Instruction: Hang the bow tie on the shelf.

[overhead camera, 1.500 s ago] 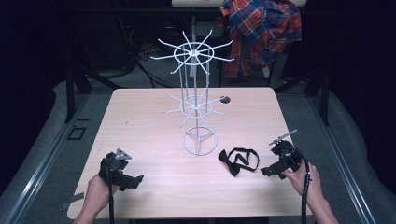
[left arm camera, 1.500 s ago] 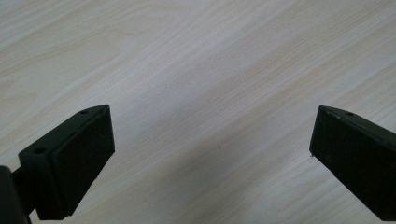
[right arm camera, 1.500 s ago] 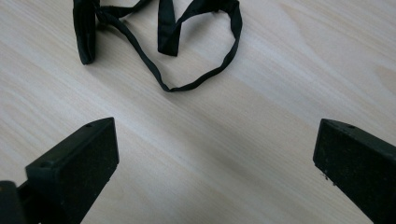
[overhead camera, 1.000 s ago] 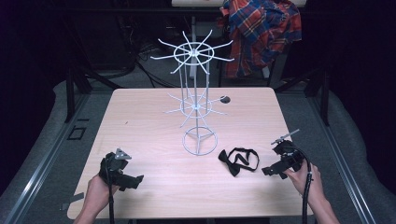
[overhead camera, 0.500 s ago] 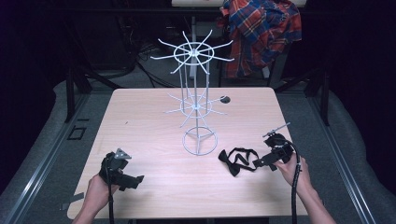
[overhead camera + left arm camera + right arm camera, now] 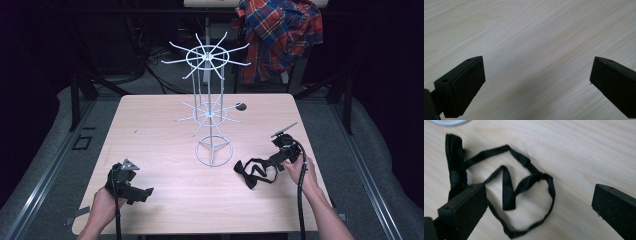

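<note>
My right hand-held gripper (image 6: 272, 161) sits at the right side of the table (image 6: 165, 135), its jaws spread wide and pointed at the black bow tie (image 6: 254, 171) — in the right gripper view the tie's strap (image 6: 524, 187) lies in loose loops on the wood between and just ahead of the two jaws, and the bow part (image 6: 454, 170) lies off to the left, its lower end going behind my left-hand jaw. Nothing is clamped; whether a jaw touches the fabric I cannot tell. From the high view the bow tie lies flat on the table just to the right of the round base of the white wire display stand (image 6: 210, 115), close to it but apart. That stand is upright near the middle of the table, with a large ring of prongs at the top and a smaller one lower down. My left hand-held gripper (image 6: 142, 192) rests near the front left corner, well away from the tie — its jaws stand wide apart over bare wood (image 6: 531, 50), holding nothing. A small dark round object (image 6: 241, 106) lies at the far side of the table behind the stand, and a plaid shirt (image 6: 280, 30) hangs in the dark beyond the table's far edge.
</note>
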Tool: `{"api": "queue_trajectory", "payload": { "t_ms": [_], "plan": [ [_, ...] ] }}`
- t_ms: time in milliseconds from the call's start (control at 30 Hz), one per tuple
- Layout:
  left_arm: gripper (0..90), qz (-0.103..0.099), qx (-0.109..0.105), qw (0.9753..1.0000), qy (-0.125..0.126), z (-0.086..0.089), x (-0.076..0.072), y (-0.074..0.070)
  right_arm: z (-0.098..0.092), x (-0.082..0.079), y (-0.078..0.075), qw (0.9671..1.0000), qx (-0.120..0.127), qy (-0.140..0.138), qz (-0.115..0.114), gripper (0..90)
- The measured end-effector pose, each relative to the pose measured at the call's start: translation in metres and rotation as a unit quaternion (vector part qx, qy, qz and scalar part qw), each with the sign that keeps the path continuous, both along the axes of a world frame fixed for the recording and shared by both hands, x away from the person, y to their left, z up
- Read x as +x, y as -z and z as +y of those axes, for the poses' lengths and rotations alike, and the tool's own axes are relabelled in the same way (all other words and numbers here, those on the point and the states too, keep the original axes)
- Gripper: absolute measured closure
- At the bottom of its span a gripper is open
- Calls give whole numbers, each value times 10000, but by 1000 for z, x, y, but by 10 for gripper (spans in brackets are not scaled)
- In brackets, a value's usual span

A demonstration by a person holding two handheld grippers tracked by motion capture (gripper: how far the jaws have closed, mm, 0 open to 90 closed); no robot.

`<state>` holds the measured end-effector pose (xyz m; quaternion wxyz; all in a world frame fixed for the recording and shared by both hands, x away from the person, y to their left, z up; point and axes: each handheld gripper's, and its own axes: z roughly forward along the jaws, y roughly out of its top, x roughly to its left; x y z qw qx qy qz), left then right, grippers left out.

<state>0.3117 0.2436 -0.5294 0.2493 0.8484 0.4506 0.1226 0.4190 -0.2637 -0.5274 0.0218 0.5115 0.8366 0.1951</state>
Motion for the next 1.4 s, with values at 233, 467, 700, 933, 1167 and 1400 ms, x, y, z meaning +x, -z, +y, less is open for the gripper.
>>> {"api": "queue_trajectory", "payload": {
  "t_ms": [233, 467, 700, 933, 1167, 1400],
  "plan": [
    [0, 63, -81, 9999, 30, 0, 1, 1, 12, 2, 2, 9997, -228, -90, -6, 149],
    [0, 57, -75, 9999, 44, 1, 1, 0, 8, 1, 3, 9997, -224, 63, -79, 385],
    [0, 38, -98, 9999, 60, 2, 0, -2, 8, 1, 11, 9994, -276, 198, -24, 566],
    [0, 48, -150, 9999, 52, 3, 0, -1, 12, 2, 14, 9987, -514, 14, 45, 696],
    [0, 61, -159, 9998, 58, 3, 0, -1, 11, 2, 17, 9978, -659, -15, 19, 809],
    [0, 68, -163, 9998, 54, 3, 1, -1, 8, 1, 10, 9974, -708, -67, -124, 897]
  ]
}}
